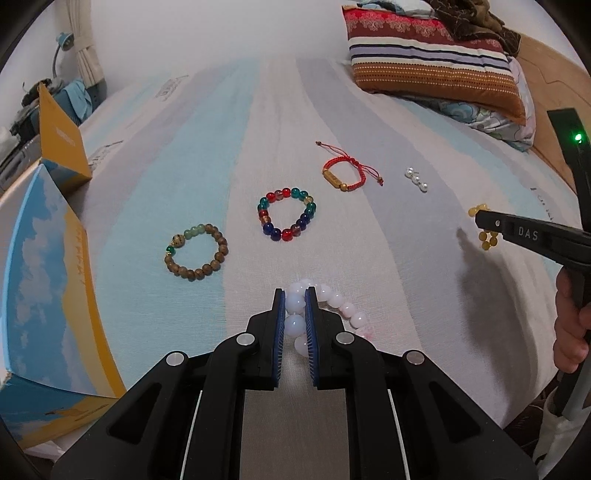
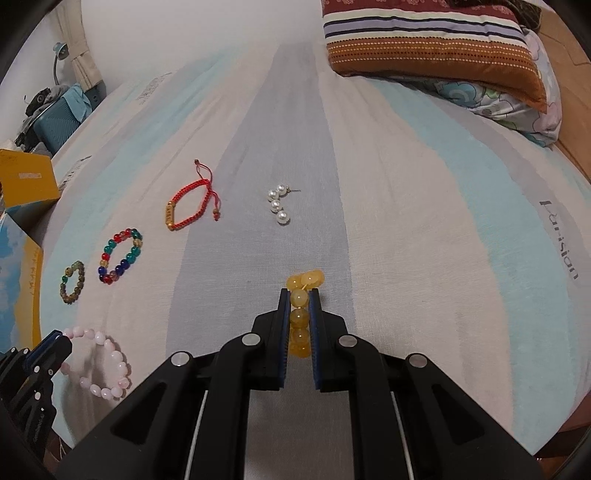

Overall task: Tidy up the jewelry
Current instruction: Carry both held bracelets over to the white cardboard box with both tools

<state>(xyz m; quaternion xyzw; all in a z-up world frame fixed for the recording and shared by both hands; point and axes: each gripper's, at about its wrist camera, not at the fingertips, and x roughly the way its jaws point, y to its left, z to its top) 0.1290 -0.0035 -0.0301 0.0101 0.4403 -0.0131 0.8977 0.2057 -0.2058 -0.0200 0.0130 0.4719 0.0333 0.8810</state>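
Glossy pink bead bracelet (image 1: pixel 325 314) pinched by left gripper (image 1: pixel 295 295); amber bead bracelet (image 2: pixel 301 314) in right gripper (image 2: pixel 300 295).

A bed (image 2: pixel 424 177) with a pastel striped sheet filled the room, a striped pillow (image 2: pixel 436 44) at its head, white wall (image 1: pixel 221 29) behind.

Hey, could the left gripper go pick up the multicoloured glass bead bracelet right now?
Probably not yet. The left gripper is shut on the pink bead bracelet, so its fingers are occupied. The path over the bed sheet to the multicoloured bracelet looks free once it lets go.
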